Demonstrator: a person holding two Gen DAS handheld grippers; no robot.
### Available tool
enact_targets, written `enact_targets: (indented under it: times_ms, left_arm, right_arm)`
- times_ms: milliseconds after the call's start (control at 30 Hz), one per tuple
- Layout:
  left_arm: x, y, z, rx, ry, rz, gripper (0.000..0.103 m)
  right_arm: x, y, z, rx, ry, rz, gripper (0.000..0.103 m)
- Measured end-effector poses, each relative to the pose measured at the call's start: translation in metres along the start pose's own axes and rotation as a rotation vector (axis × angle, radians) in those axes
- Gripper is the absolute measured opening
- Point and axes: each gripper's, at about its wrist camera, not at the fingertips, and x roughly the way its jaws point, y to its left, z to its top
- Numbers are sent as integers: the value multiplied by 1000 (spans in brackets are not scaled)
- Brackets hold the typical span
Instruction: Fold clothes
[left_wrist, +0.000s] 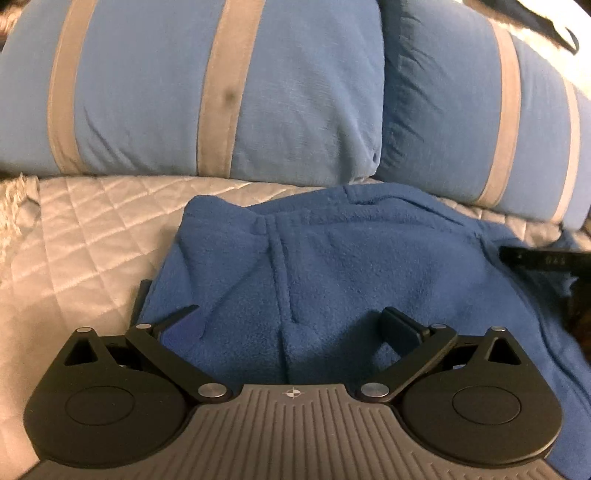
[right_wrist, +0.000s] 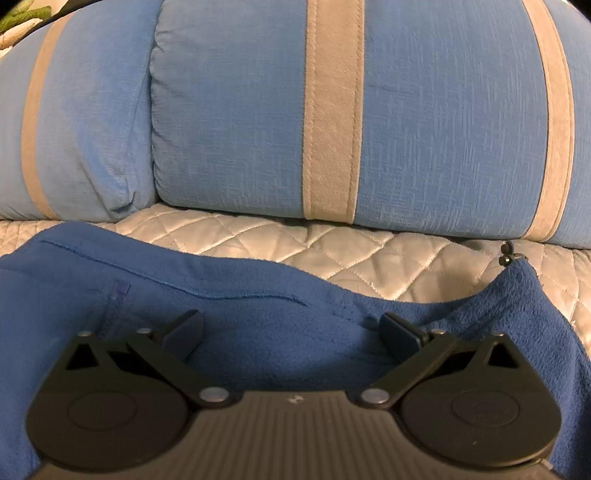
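Both hand-held grippers hover low over a royal-blue fleece garment (left_wrist: 332, 266) spread on a pale quilted satin bedspread (left_wrist: 85, 229), each with its black fingers spread wide and nothing between them. For the left gripper (left_wrist: 291, 325), the fleece lies directly ahead and beneath, a raised seam running away from it toward the far side, with the garment's left edge just beside its left finger. For the right gripper (right_wrist: 291, 328), the same fleece garment (right_wrist: 258, 314) fills the near foreground, its far hem running left to right across the view and rising to a corner at the far right that carries a small dark toggle (right_wrist: 506, 256). The cloth looks thick, soft and rumpled, not yet flat. Light-blue pillows with grey stripes (right_wrist: 424, 122) stand behind it. Judging by this, neither gripper is clearly nearer; each sits over its own side.
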Motion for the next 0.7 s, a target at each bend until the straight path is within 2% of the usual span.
enact_targets:
  times_ms: [100, 167, 233, 367, 467, 567, 633, 700]
  left_arm:
    - [0, 0, -1, -11, -8, -10, 103]
    - [0, 0, -1, -15, -9, -13, 103]
    - [-1, 0, 0, -16, -10, -14, 103]
    - [-1, 1, 0, -15, -11, -14, 103]
    - [-1, 0, 0, -14, -12, -14, 103]
    - [-1, 1, 0, -16, -14, -16, 103]
    - [-1, 1, 0, -19, -15, -17, 103]
    - [-2, 2, 0, -21, -16, -19, 103]
  right_arm:
    - [-7, 2, 4, -9, 6, -11, 103]
    - [-15, 3, 15, -39, 47, -9, 103]
    - [-30, 0, 24, -71, 78, -10, 103]
    - [-73, -19, 26, -82, 71, -9, 103]
    - [-87, -40, 12, -50, 77, -9, 103]
    - [-72, -58, -16, -13, 125, -30, 103]
    - [-64, -67, -38, 9, 76, 1, 103]
    - [-66, -70, -40, 26, 51, 12, 102]
